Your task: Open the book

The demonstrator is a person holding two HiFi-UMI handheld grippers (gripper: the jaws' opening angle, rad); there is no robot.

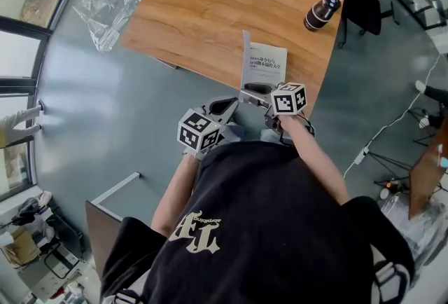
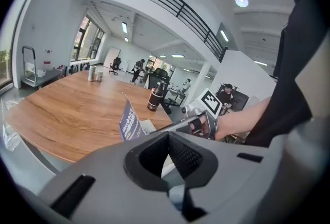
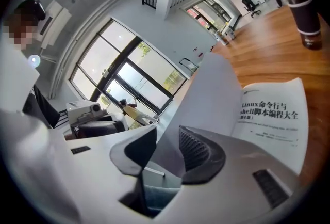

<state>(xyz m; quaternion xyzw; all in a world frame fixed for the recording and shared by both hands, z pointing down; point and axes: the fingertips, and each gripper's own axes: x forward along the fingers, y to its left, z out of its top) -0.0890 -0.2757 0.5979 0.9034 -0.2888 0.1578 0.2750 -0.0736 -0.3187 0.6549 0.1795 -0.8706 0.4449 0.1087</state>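
Cover-lifting step: right claw (image 3: 167, 145) slack around the upright cover (image 3: 206, 94) of the book (image 1: 266, 64); left claw (image 2: 167, 158) clenched, empty — next, the cover likely needs laying flat on the surface (image 1: 210, 8).

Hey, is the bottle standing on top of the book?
No, the bottle stands on the bare table, well apart from the book.
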